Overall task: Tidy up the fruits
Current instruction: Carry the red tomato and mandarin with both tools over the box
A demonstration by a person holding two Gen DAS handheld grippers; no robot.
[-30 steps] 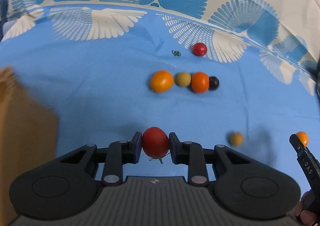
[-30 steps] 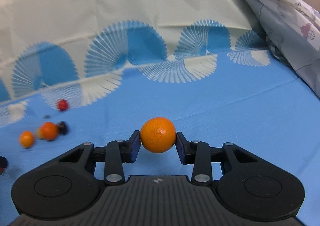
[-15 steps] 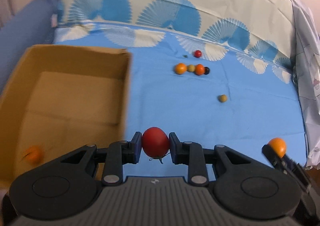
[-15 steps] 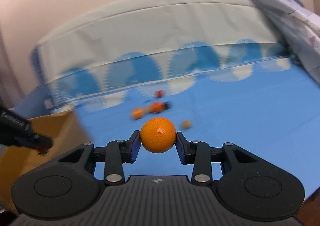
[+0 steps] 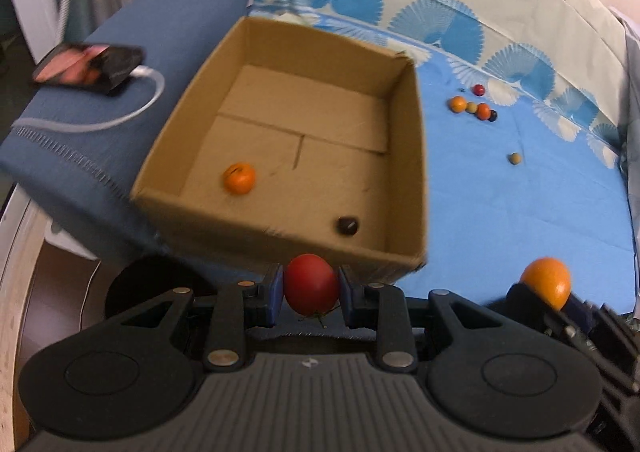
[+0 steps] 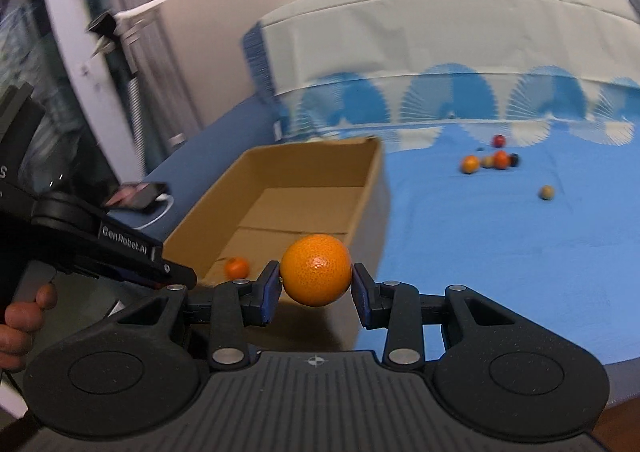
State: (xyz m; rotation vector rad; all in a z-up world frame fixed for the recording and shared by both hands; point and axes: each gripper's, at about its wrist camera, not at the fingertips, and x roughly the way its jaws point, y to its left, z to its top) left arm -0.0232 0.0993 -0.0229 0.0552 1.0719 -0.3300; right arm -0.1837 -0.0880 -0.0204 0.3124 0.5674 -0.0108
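My left gripper [image 5: 311, 286] is shut on a red tomato [image 5: 311, 280], held just before the near wall of an open cardboard box [image 5: 280, 236]. The box holds a small orange [image 5: 239, 178] and a dark round fruit [image 5: 347, 226]. My right gripper [image 6: 316, 284] is shut on a big orange [image 6: 316, 268], held to the right of the box's [image 6: 362, 203] near corner; it also shows in the left wrist view [image 5: 546, 284]. Several loose fruits [image 5: 474, 109] lie in a cluster on the blue cloth, with one small one [image 5: 515, 158] apart.
A phone [image 5: 88, 65] with a white cable lies on the dark blue cushion left of the box. The patterned blue cloth [image 5: 520, 211] stretches to the right, with a pale raised backing behind it. A hand [image 6: 20, 316] holds the left tool.
Both grippers have swung back and to the left, away from the fruit cluster toward the box. The box is now fully in view. Both still hold their fruits.
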